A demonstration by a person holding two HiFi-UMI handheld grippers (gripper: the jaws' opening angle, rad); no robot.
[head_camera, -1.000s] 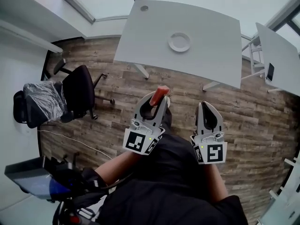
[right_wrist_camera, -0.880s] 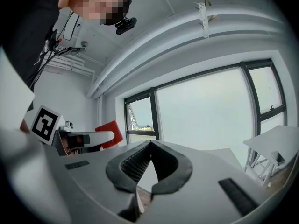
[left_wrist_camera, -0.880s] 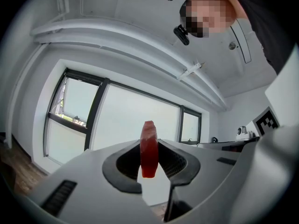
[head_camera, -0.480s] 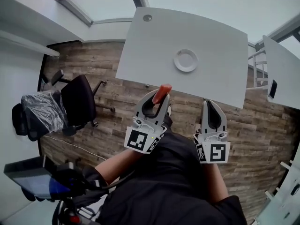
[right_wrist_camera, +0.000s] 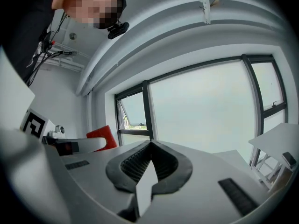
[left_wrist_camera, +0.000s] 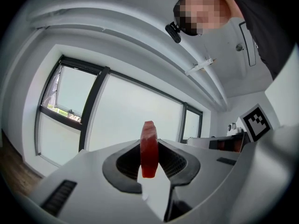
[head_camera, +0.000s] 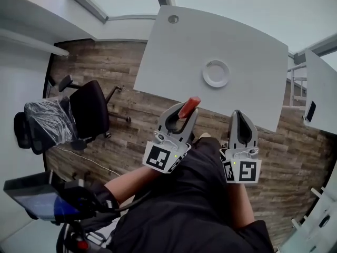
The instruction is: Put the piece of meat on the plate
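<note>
My left gripper [head_camera: 185,111] is shut on a red piece of meat [head_camera: 189,106], which sticks up out of its fingertips just short of the near edge of the white table [head_camera: 174,57]. In the left gripper view the meat [left_wrist_camera: 149,148] stands on edge, pinched between the jaws. A round white plate [head_camera: 216,73] lies on the table, beyond and slightly right of the meat. My right gripper [head_camera: 238,115] hovers beside the left one, shut and holding nothing; its tips [right_wrist_camera: 150,147] meet. The meat [right_wrist_camera: 100,136] also shows at the left of the right gripper view.
A black office chair [head_camera: 87,109] and a plastic-wrapped chair [head_camera: 45,121] stand on the wooden floor at the left. A second white table [head_camera: 322,83] with a phone [head_camera: 310,110] on it is at the right. A screen [head_camera: 31,199] sits at the lower left.
Both grippers have moved forward toward the table, the left one carrying the meat. The table and plate now lie closer to the gripper tips.
</note>
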